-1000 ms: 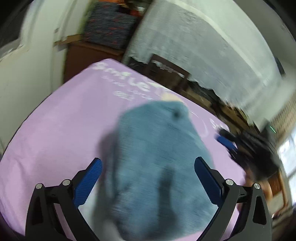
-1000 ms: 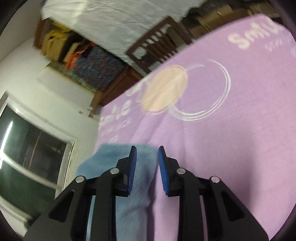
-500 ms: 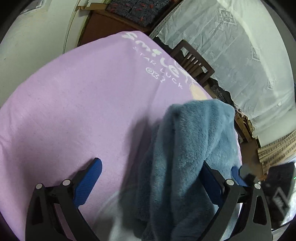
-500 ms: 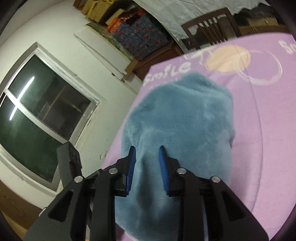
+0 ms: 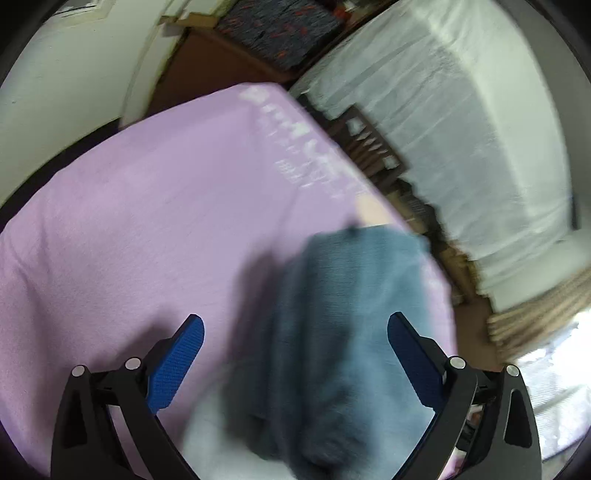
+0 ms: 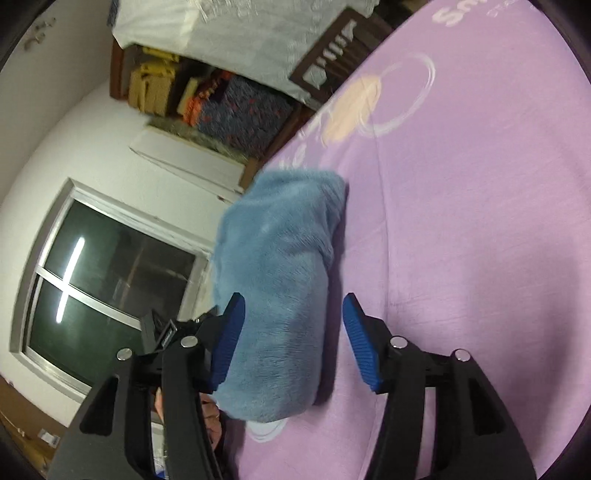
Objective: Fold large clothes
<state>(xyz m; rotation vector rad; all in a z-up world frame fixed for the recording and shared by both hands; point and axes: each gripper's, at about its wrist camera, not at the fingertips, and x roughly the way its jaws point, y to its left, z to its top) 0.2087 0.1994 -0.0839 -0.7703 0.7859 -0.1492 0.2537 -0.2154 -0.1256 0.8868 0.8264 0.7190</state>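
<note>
Left wrist view: left tongs [image 5: 295, 354] are standing spread wide, nothing pinched, with the blue fleece garment [image 5: 347, 325] lying bunched in front of and between the pads, blurred, on the lilac sheet [image 5: 147, 221] that is covering the counter or bed, can't tell which. White lettering on the sheet [image 5: 295, 147] is smeared, unreadable here. Wooden chair [image 5: 369, 140] and white draped cloth [image 5: 461, 129] are sitting behind. Right wrist view: right tongs [image 6: 293, 343] have just been opening, now standing apart; garment [image 6: 280, 288] is lying between them, left pad looking to be brushing the pile, right pad clear, no pinch. Garment is resting as a compact folded bundle near the sheet's edge toward the window [image 6: 103, 288]. Folding is looking largely done; maybe tidying or another item left. Writing: "Sm…" cut off at frame top [image 6: 454, 14], beside a peach circle print [image 6: 354, 110].
</note>
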